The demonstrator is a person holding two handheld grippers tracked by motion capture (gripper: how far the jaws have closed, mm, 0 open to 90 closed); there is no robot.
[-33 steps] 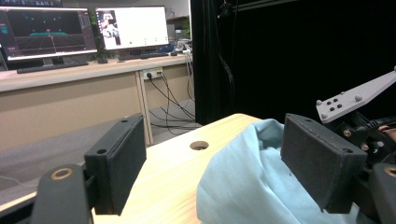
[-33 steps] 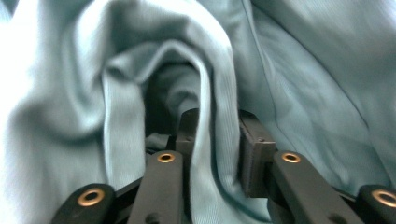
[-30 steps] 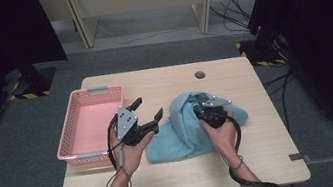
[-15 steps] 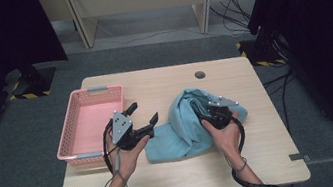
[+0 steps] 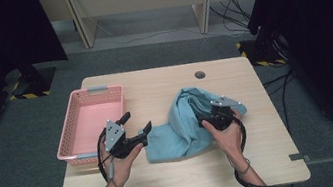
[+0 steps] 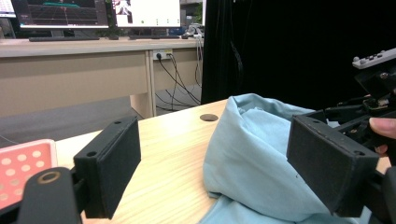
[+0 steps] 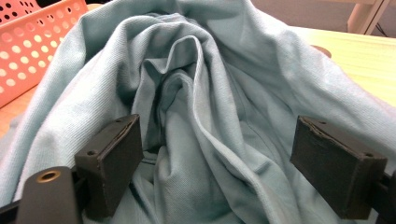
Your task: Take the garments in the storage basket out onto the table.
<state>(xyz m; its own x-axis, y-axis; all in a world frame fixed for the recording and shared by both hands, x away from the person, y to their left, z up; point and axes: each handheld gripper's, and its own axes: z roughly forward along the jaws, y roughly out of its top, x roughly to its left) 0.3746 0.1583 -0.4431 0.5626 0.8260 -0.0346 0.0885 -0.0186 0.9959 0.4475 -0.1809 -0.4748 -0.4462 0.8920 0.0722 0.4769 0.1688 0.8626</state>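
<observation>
**Both grippers open at a crumpled blue cloth**

A light blue cloth [image 5: 187,125] lies bunched on the wooden table [image 5: 178,182], right of the table's middle, its folds heaped up rather than flat. Its left edge spreads out flat toward 9 o'clock, near a pink perforated basket [image 5: 88,117] that sits at the table's left side.

The left gripper [image 5: 135,124], held in the person's left hand [image 5: 122,162], hovers between basket and cloth with its jaws spread wide and nothing between them. In the left gripper view [image 6: 212,161] the cloth sits at about 2 o'clock, passing under the right-hand jaw — whether it touches there cannot be told.

The right gripper [image 5: 207,119] sits on the cloth's right part, at 3 o'clock from the heap's middle, gripped by the right hand [image 5: 227,137]. Its own view [image 7: 217,161] shows the jaws wide apart — folds of cloth rise between them, but the pads are not closed on the fabric.

A dark round hole [image 5: 199,74] marks the tabletop at 12 o'clock from the cloth.
</observation>
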